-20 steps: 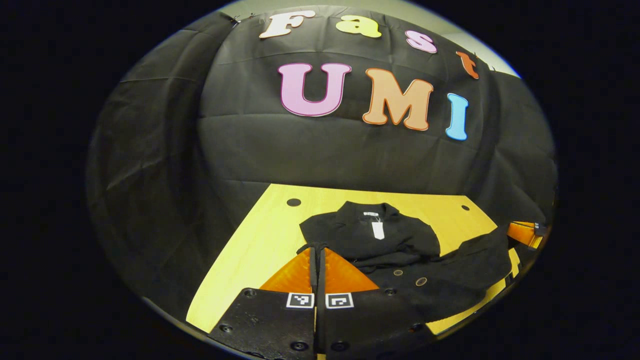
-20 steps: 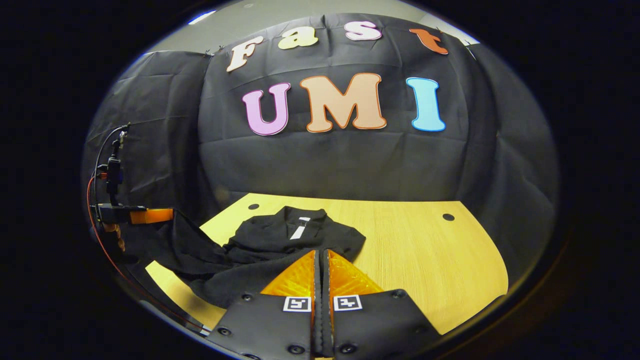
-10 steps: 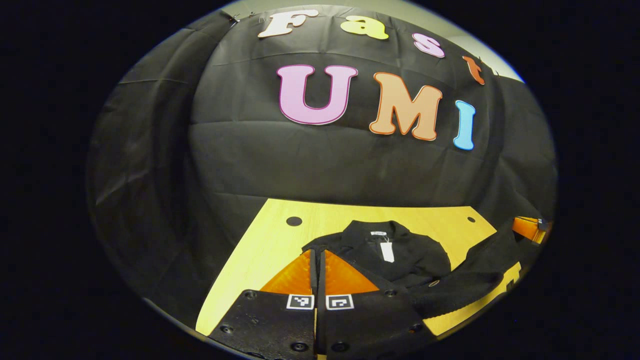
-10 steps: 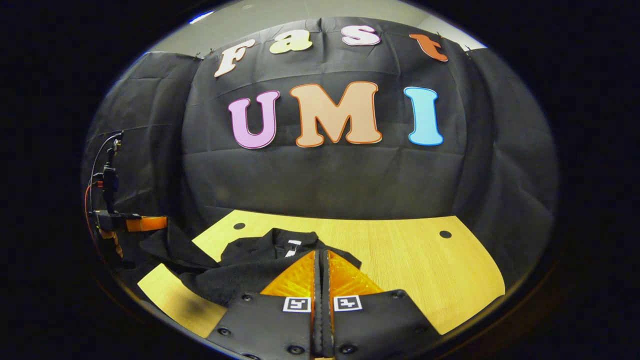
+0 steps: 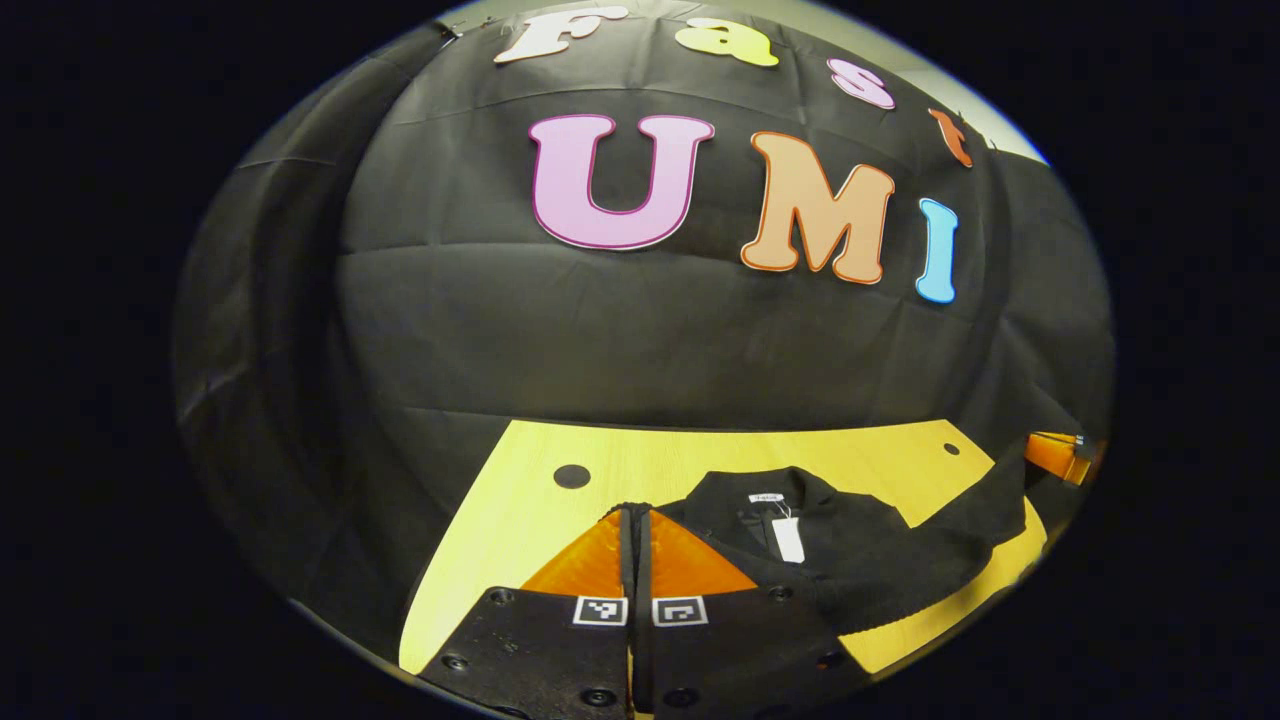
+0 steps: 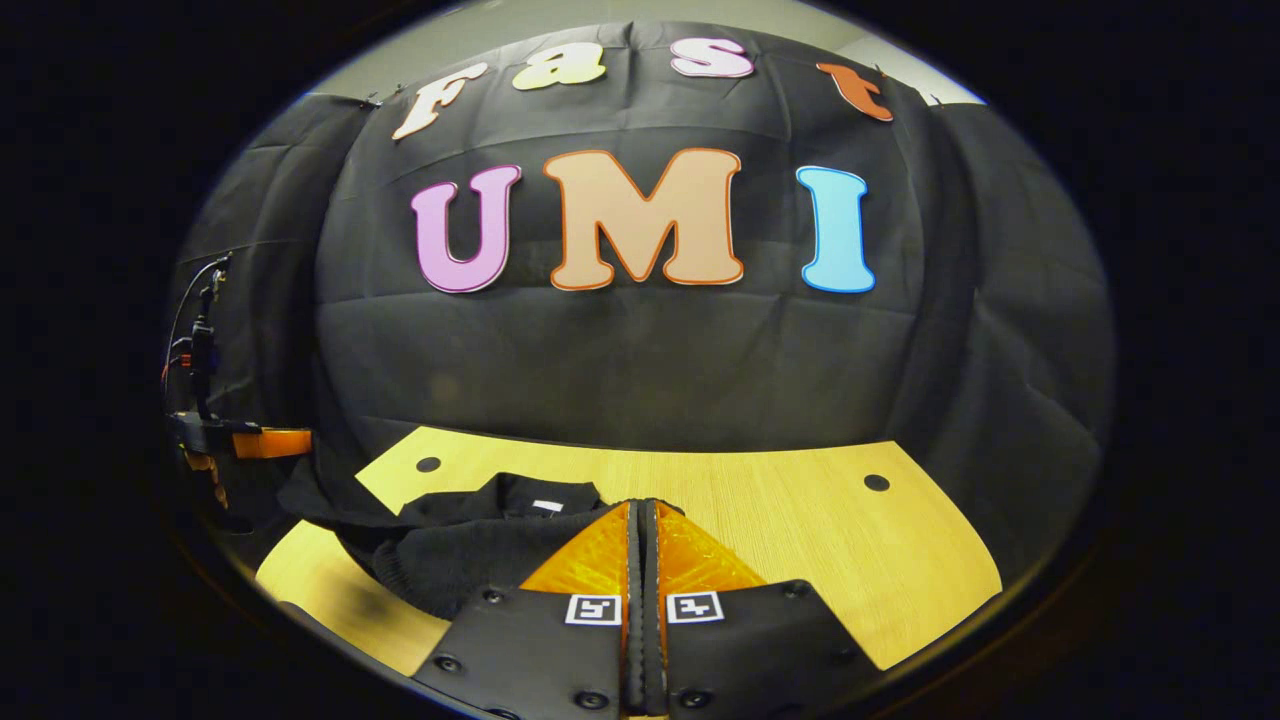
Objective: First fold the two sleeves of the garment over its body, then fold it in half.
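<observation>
1. Left claw (image 5: 634, 515): fingers pressed together with black cloth pinched at the tips; judged to be grasping the near hem of the garment (image 5: 850, 545) at its left corner.
2. Right claw (image 6: 645, 508): fingers likewise clenched, dark cloth at the tips; judged to be grasping the same hem at its right corner; in the left gripper view this claw (image 5: 1060, 452) appears at 3 o'clock, with the hem strung between the two as a raised band.
3. Garment position: on the table (image 6: 820, 520); collar and white tag (image 5: 788, 538) lie at about 1 o'clock from the left claw, and the collar (image 6: 545, 495) at about 11 o'clock from the right claw; body lies between the claws and ahead of them.
4. Governing relation: the lifted hem runs 9-to-3 across both views; the collar edge lies parallel to it, just beyond at 12 o'clock; both claws stand about equally near.
5. Judgement: sleeves appear already in; the halving fold is under way; the hem must travel toward 12 o'clock, level, and land on the collar line.
</observation>
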Tool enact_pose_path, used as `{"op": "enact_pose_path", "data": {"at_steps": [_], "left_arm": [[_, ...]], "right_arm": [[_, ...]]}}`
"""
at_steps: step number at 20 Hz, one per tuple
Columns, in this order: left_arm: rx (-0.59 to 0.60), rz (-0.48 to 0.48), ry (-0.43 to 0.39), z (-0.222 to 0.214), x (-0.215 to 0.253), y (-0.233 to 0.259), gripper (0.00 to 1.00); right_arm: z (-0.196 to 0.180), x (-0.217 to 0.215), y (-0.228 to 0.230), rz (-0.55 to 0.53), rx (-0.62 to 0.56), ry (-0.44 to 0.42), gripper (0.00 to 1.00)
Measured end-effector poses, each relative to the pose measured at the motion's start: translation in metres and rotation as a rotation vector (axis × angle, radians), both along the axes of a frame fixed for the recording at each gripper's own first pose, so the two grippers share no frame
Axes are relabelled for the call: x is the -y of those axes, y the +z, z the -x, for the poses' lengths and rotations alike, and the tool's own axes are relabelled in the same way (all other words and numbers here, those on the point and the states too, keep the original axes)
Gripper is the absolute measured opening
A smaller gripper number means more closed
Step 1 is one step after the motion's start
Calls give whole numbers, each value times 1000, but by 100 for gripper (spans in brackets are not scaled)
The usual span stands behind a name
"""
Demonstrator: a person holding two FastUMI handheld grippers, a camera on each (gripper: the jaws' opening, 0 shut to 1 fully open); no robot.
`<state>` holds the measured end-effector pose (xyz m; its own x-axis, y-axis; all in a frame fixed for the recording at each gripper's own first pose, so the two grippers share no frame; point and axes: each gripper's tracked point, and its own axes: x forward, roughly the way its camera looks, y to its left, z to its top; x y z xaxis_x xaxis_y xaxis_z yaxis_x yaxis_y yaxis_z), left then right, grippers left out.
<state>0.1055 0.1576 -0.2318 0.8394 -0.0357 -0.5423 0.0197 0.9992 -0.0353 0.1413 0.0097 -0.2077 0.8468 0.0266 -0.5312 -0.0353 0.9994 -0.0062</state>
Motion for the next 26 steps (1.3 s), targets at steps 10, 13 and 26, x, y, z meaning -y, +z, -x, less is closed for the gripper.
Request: {"op": "enact_pose_path", "data": {"at_steps": [10,13,26], "left_arm": [[214,-182,56,-48,-18,43,92],[245,-176,52,-38,-14,68,92],[456,-142,139,135,8,189,92]], "right_arm": [[-31,14,38,72,154,-132,96],[-11,9,58,67,188,-125,94],[153,5,146,4,384,-20,96]]}}
